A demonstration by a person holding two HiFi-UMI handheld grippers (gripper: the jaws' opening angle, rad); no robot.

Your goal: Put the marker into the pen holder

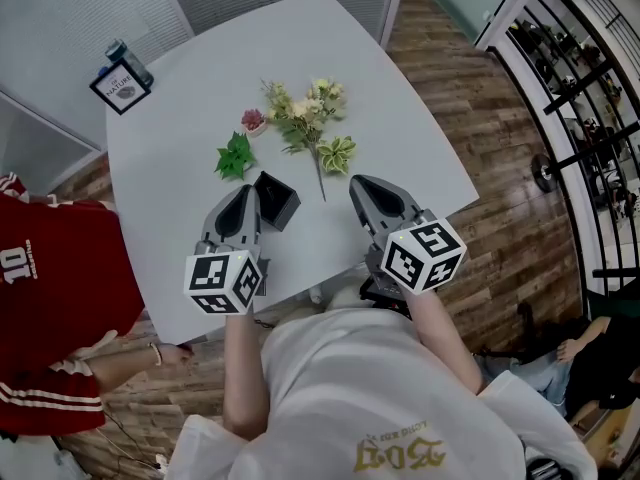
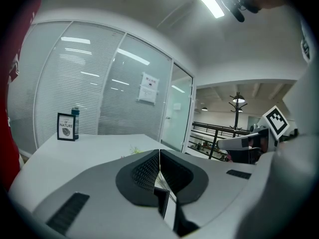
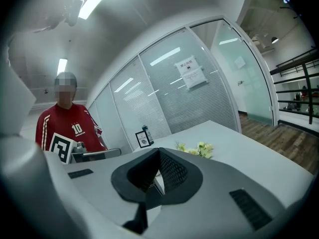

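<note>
Both grippers hang over the desk's point(image 1: 400, 128) front edge. The L gripper point(image 1: 243, 196) has its jaws pressed together w/ nothing between them, and so does the R gripper point(image 1: 362, 186). The black square pen holder point(image 1: 277, 199) stands near the front edge, just beside the L gripper's tip on its inner side, open top up as far as the head view shows. Its rim also peeks under the L jaws in the left gripper view point(image 2: 162, 203).

I can't see the marker in any view. So it either sits inside the dark holder already or lies somewhere out of frame, and the pics don't settle which.

My read on doing it well:
- The holder looks light and stands close to the edge, so keep the L tip from nudging it.
- Any approach should come straight down over the opening, not from the side.

The desk is white, smooth and matte. An artificial flower sprig point(image 1: 305, 113), a green leaf point(image 1: 235, 156) and a small pink bloom point(image 1: 253, 120) lie mid-desk. A framed "NATURE" card point(image 1: 121, 86) and a bottle point(image 1: 128, 58) stand at the far left corner.

The room has glass partitions w/ blinds point(image 1: 60, 18), wood flooring point(image 1: 500, 218) and a black railing point(image 1: 590, 98) on the right. A person in a red jersey point(image 1: 50, 268) sits by the desk's left edge.
</note>
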